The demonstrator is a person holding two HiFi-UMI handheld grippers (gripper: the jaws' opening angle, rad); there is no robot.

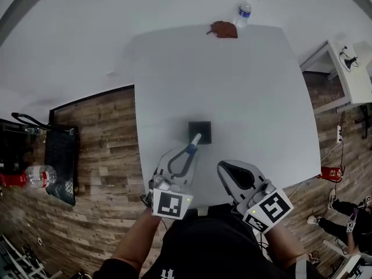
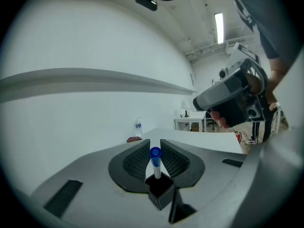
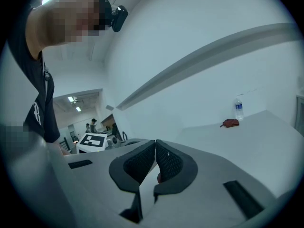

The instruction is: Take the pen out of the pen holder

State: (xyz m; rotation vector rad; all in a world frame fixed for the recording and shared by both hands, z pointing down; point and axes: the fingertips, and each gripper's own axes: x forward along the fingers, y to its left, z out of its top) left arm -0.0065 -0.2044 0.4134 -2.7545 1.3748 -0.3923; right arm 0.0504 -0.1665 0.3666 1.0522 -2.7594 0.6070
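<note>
- black pen holder [image 1: 200,131] standing toward the near side of a white table [image 1: 244,80], with the blue-capped pen [image 2: 155,159] upright inside it.
- judged as the gripping step: left gripper [image 2: 152,144] low over the holder, pads [image 2: 137,161] pinching the pen at its cap, one on each side; pen not lifted out yet.
- right gripper [image 3: 155,145] off to the side above the table's near edge, fingers pressed together at the tips, holding nothing.
- next, probably: pull straight up along the pen's length, keep the pinch firm against slipping, clear the rim before swinging away; some risk of the light-looking holder rising with the pen.
- tabletop plain and matte, otherwise bare but for a water bottle [image 1: 244,13] and a reddish-brown lump [image 1: 224,29] at the far edge.
- wood-plank floor [image 1: 99,150] all round, white walls, a second white table [image 1: 349,74] off to the right, another bottle [image 1: 39,176] low at the left.
</note>
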